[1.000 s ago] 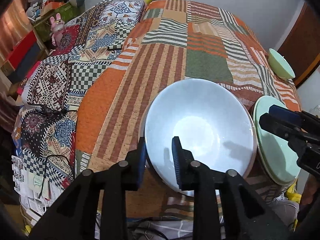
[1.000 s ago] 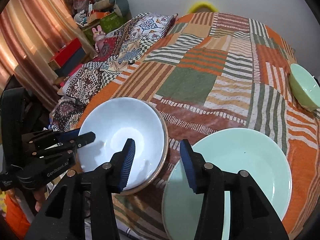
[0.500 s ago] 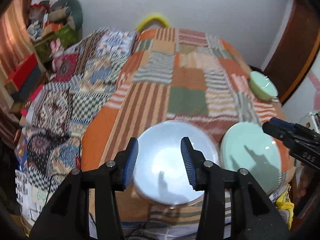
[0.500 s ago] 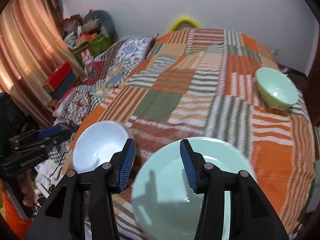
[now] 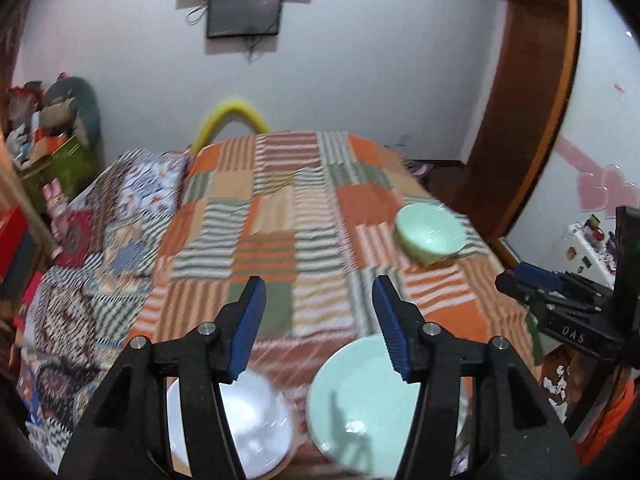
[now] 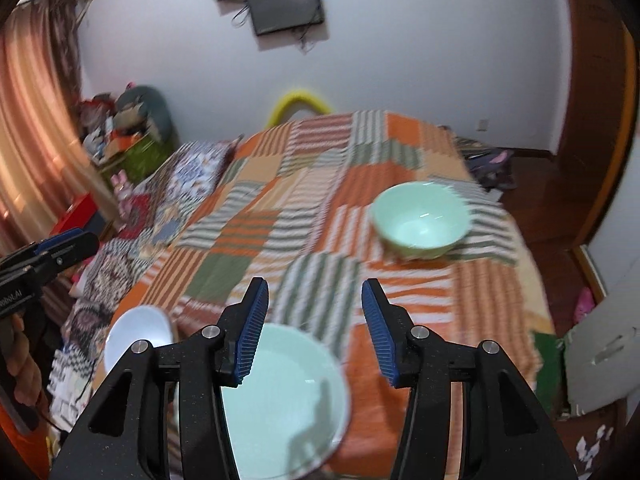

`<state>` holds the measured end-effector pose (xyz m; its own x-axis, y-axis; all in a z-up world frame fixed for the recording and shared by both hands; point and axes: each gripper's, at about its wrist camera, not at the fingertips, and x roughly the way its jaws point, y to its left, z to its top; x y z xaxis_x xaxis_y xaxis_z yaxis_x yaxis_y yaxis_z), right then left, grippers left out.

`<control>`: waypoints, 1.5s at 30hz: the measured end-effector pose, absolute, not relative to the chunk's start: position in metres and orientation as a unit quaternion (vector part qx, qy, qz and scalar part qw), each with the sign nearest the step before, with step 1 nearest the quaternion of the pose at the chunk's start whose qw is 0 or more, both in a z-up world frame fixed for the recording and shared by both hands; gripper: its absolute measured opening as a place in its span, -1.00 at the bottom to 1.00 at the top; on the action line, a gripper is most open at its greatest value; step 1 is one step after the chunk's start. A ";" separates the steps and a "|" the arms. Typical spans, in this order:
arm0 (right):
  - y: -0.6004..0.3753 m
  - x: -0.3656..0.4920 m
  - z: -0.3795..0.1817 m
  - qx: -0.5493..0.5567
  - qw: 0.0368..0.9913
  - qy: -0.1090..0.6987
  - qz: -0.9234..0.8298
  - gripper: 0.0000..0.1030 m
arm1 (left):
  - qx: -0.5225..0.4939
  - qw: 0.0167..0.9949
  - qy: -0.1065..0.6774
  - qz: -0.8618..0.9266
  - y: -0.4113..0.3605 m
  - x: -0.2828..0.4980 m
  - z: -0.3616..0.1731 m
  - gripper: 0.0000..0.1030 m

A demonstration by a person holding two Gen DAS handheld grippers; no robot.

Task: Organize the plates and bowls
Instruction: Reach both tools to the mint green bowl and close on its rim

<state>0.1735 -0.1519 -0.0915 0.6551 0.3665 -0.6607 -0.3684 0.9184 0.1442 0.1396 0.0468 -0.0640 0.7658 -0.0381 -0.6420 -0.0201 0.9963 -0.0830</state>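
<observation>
Two grippers, the left gripper [image 5: 318,322] and right gripper [image 6: 314,326], are hovering over the bed [image 5: 280,216], jaws spread and just been opening with nothing between them. Below are lying a white bowl [image 5: 256,432] beside a green plate [image 5: 360,404], with a green bowl [image 6: 420,220] sitting farther off.

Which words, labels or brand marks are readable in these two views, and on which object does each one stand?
"DAS": on the body of the right hand-held gripper, seen from the left wrist view.
Letters ending in "AI": on the body of the left hand-held gripper, cut by the edge of the picture; the rest is unreadable.
Bowls, plate, quilt: no text.
</observation>
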 end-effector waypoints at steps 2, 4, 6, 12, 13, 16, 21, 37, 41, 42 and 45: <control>-0.168 0.176 -0.085 0.006 0.916 0.353 0.190 0.09 | -0.037 0.940 0.338 -0.013 0.034 0.151 -0.059 0.07; -0.184 0.179 -0.078 0.015 0.923 0.340 0.178 0.13 | -0.032 0.942 0.334 -0.024 0.021 0.166 -0.053 0.07; -0.196 0.184 -0.072 0.021 0.928 0.333 0.168 0.13 | -0.030 0.942 0.333 -0.035 0.008 0.181 -0.047 0.12; -0.221 0.206 -0.057 0.033 0.936 0.317 0.148 0.13 | -0.024 0.943 0.327 -0.052 -0.021 0.223 -0.045 0.31; -0.224 0.210 -0.056 0.034 0.938 0.315 0.144 0.13 | -0.022 0.942 0.330 -0.055 -0.026 0.232 -0.047 0.31; -0.232 0.228 -0.055 0.033 0.941 0.312 0.131 0.13 | -0.024 0.936 0.344 -0.065 -0.035 0.258 -0.057 0.31; -0.239 0.255 -0.068 0.040 0.938 0.323 0.120 0.13 | -0.034 0.929 0.361 -0.067 -0.041 0.296 -0.082 0.31; -0.244 0.338 -0.158 0.065 0.897 0.421 0.116 -0.02 | -0.056 0.895 0.437 -0.076 -0.043 0.377 -0.192 0.30; -0.240 0.351 -0.176 0.064 0.885 0.445 0.122 -0.24 | -0.056 0.890 0.446 -0.078 -0.046 0.386 -0.205 0.30; -0.240 0.353 -0.180 0.065 0.881 0.452 0.123 -0.27 | -0.057 0.889 0.448 -0.079 -0.046 0.388 -0.207 0.30; -0.239 0.358 -0.190 0.072 0.873 0.464 0.131 -0.42 | -0.056 0.886 0.453 -0.079 -0.048 0.393 -0.213 0.30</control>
